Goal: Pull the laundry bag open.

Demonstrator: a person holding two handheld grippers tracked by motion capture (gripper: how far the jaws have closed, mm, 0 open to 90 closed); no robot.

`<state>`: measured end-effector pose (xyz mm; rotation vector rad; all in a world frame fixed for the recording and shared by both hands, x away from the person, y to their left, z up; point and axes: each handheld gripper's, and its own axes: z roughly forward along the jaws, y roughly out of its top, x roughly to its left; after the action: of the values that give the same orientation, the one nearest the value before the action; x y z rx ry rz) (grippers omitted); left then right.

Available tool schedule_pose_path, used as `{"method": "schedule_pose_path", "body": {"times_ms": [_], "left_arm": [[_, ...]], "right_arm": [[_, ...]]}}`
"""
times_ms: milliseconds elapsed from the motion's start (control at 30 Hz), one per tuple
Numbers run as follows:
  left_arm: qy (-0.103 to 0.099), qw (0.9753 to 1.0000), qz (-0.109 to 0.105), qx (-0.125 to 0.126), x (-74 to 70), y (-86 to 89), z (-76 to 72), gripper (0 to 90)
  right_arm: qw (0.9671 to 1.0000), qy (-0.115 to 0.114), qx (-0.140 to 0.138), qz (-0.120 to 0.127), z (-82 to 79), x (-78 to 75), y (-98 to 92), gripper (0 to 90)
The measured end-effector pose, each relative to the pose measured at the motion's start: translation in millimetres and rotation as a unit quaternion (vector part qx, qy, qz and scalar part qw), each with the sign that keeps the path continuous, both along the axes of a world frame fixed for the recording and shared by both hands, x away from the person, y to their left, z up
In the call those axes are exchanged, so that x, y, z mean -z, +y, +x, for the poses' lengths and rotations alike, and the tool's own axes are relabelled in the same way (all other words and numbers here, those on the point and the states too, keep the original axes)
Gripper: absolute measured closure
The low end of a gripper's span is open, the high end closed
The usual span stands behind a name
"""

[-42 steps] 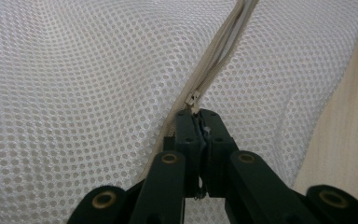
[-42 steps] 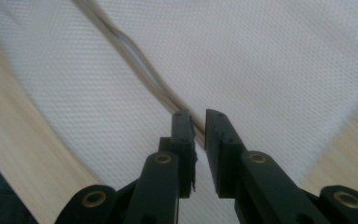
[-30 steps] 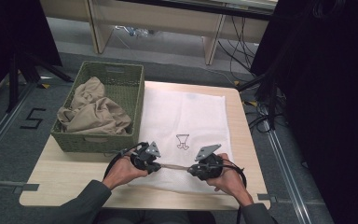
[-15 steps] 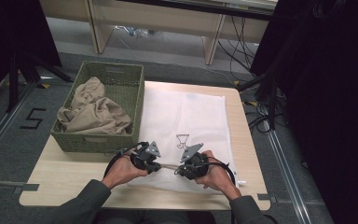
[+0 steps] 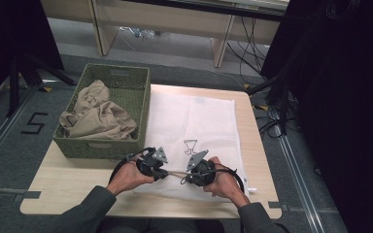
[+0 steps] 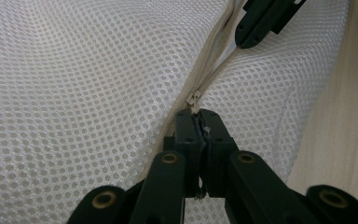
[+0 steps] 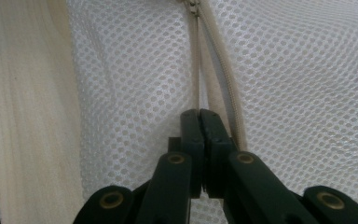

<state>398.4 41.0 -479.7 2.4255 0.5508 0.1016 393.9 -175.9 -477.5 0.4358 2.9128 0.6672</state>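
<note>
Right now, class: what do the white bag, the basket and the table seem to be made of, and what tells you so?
White bag: seemingly a synthetic mesh fabric, matt, with rows of small holes and a zip. Basket: green woven strands, maybe plastic or dyed wicker; the look leaves it open. Table: pale wood or wood-look laminate, smooth, with faint grain lines.

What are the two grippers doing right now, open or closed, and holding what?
Left gripper: closed on the zipper pull of the white mesh bag.
Right gripper: closed on the bag's zipper tape.
</note>
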Motion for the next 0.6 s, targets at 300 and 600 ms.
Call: {"method": "schedule_pose_path", "body": {"times_ms": [300,600], "left_arm": [[0.011,0.9999,0.007,-0.012,1.8,0.6,1.4,86.7],[0.040,0.9984,-0.026,-0.031,-3.5,3.7,4.1,86.6]], "right_arm": [[0.9998,0.003,0.015,-0.013,-2.6,-3.0,1.2,90.0],[0.9999,-0.008,0.007,-0.010,-4.6,-3.6,3.2,89.9]]}}
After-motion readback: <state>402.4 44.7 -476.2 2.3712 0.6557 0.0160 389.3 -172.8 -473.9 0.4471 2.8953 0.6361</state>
